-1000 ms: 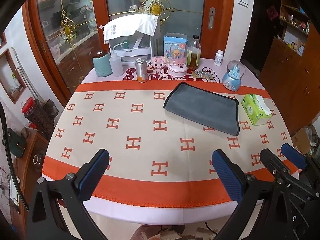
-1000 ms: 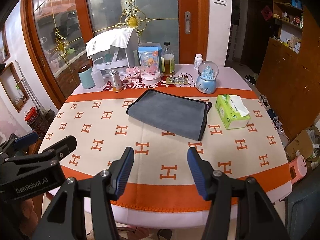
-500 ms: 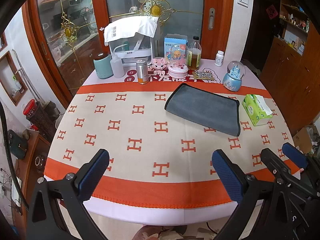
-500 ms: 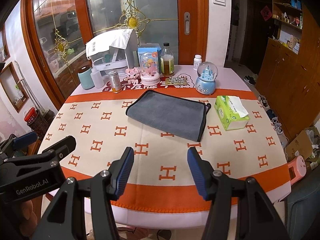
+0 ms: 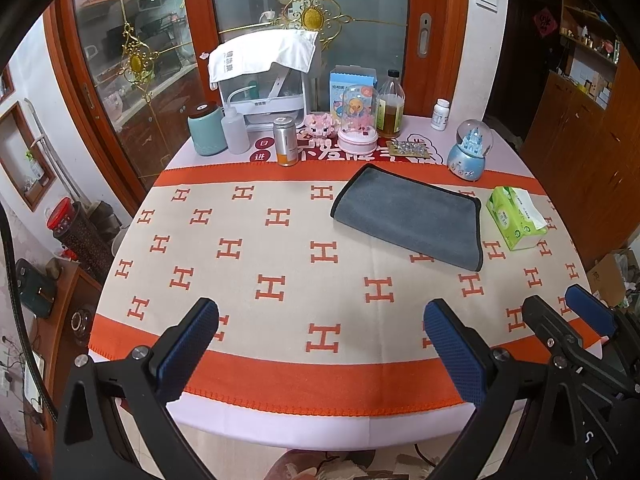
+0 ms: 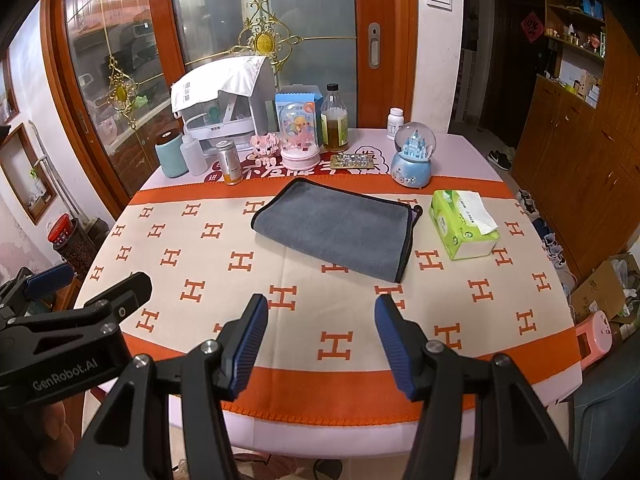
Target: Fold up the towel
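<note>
A grey towel with black edging (image 5: 412,218) lies flat on the far right part of the round table, folded into a rectangle; it also shows in the right wrist view (image 6: 336,228). My left gripper (image 5: 320,344) is open and empty above the table's near edge, well short of the towel. My right gripper (image 6: 318,338) is open and empty, also at the near edge. The right gripper shows at the lower right of the left wrist view (image 5: 568,320), and the left gripper at the lower left of the right wrist view (image 6: 80,312).
A green tissue pack (image 6: 464,226) lies just right of the towel. Behind it stand a blue snow globe (image 6: 412,156), a pink dome toy (image 6: 300,136), a bottle (image 6: 335,120), a can (image 6: 229,162), a teal canister (image 6: 171,154) and a covered white appliance (image 6: 224,100).
Both grippers have risen or drawn back very slightly; the view of the table has shifted a little. The towel has not moved and both jaws stay open.
</note>
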`<state>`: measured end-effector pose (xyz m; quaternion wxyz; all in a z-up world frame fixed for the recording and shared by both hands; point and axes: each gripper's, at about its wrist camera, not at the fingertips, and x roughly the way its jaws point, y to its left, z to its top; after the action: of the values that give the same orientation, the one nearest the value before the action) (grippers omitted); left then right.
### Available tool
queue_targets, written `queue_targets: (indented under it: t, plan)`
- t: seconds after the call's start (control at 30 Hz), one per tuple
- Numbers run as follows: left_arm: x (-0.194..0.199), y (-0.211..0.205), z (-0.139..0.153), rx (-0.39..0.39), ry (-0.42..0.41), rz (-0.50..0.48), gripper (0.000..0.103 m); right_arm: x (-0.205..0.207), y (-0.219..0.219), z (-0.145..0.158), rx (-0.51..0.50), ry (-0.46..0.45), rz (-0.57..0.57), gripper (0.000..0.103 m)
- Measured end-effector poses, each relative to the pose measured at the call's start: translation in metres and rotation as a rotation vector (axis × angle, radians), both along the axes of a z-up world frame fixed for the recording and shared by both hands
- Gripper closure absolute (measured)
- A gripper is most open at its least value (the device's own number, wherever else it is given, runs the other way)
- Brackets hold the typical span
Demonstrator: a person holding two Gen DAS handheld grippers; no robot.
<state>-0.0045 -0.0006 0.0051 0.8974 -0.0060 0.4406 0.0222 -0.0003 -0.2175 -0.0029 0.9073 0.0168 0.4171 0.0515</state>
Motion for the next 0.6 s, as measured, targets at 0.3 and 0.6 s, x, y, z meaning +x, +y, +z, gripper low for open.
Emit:
queue_targets:
  t: [0.3,0.6]
  plan:
    - [-0.0004,0.0022,-0.0008,0.002,0.000,0.000,0.001,0.0000,0.0005,-0.0001,0.000,-0.001,0.000,0.047]
    - [0.0002,0.0012,-0.0008,0.001,0.002,0.000,0.001,0.0009,0.0004,-0.0005,-0.002,0.004,-0.002,0.047]
